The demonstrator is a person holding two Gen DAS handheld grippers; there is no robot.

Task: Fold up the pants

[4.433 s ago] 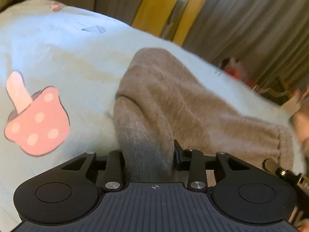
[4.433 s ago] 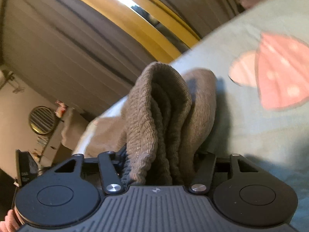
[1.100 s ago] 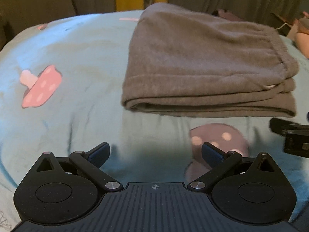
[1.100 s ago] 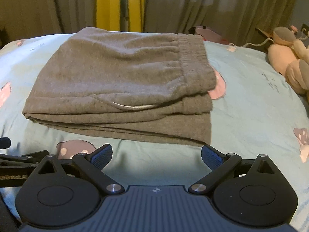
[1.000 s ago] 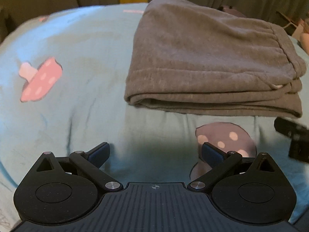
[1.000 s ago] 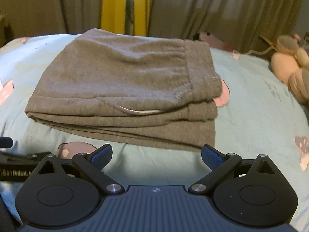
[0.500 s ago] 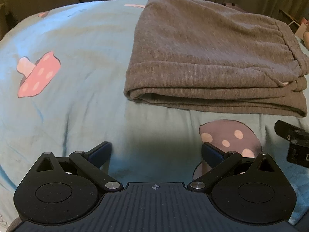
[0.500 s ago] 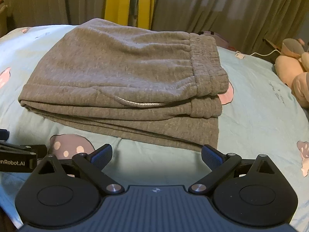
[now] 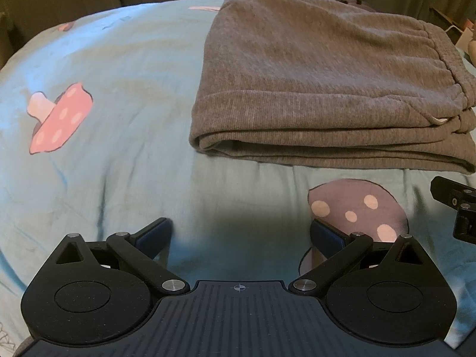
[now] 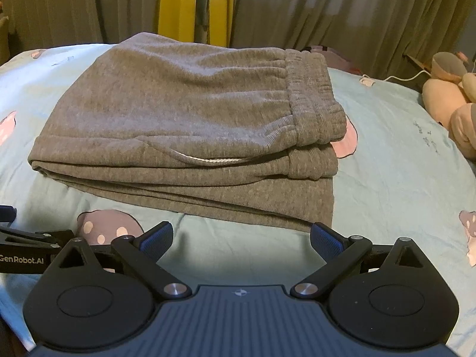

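Observation:
The grey pants (image 9: 321,89) lie folded in a flat stack on the light blue bedsheet (image 9: 113,113), waistband to the right. They also show in the right wrist view (image 10: 184,131), with the elastic waistband (image 10: 312,95) at the right end. My left gripper (image 9: 241,233) is open and empty, a short way in front of the stack's near-left corner. My right gripper (image 10: 242,238) is open and empty, just in front of the stack's near edge. Neither touches the pants.
The sheet has a pink mushroom print (image 9: 56,119) at left and a purple one (image 9: 357,205) near my left gripper. Plush toys (image 10: 449,101) lie at the bed's right. Curtains (image 10: 327,9) hang behind the bed. The other gripper's body (image 10: 26,250) shows at left.
Both grippers let go of the pants, which now lie folded on the bed. Over the last second both open grippers have shifted slightly, keeping just in front of the stack.

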